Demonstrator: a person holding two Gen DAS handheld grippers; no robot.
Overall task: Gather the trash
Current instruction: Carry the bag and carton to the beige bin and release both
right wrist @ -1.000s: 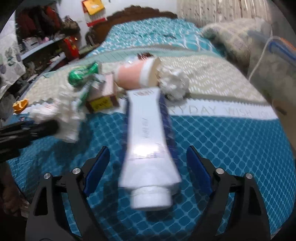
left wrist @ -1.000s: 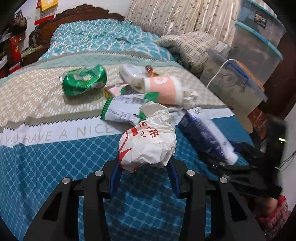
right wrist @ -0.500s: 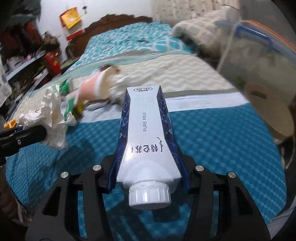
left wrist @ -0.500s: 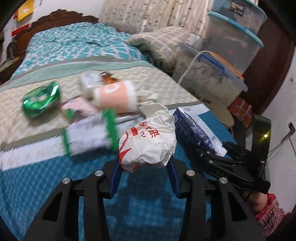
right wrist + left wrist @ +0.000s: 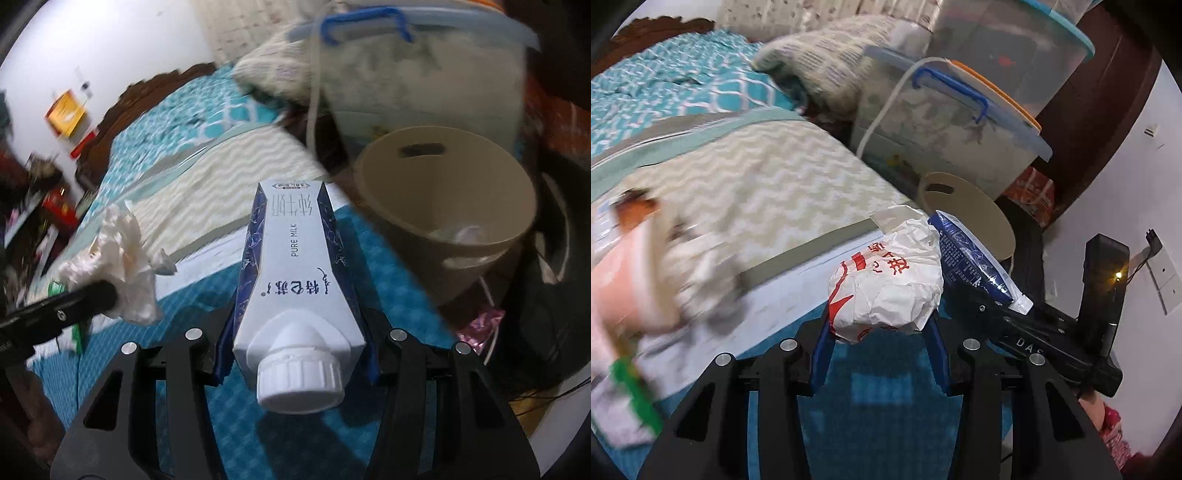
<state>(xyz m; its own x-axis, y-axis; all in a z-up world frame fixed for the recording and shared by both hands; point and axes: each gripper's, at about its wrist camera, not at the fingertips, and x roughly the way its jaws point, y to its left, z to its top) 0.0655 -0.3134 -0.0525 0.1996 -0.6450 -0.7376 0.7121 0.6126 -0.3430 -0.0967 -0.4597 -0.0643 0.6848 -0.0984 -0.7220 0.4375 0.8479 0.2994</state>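
Left tongs (image 5: 881, 332) squeeze crumpled white paper ball (image 5: 886, 286). Right tongs (image 5: 297, 343) squeeze milk carton (image 5: 295, 266) by its sides; carton long way runs along fingers, cap (image 5: 299, 384) toward camera, flat end pointing away. Tan bin (image 5: 447, 199) ahead-right of carton. Blue patterned bed cover (image 5: 388, 258) below both. Clear storage boxes (image 5: 945, 125) behind bin.

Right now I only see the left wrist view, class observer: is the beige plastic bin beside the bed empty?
Observer: No. The right wrist view looks into the beige plastic bin; some pale scraps lie at its bottom.
Operator: What is printed on the blue-and-white milk carton?
Observer: The blue-and-white milk carton, clamped in the right gripper, reads PURE MILK.
Operator: Is its cap on?
Observer: Yes, a white screw cap closes it, facing the camera.
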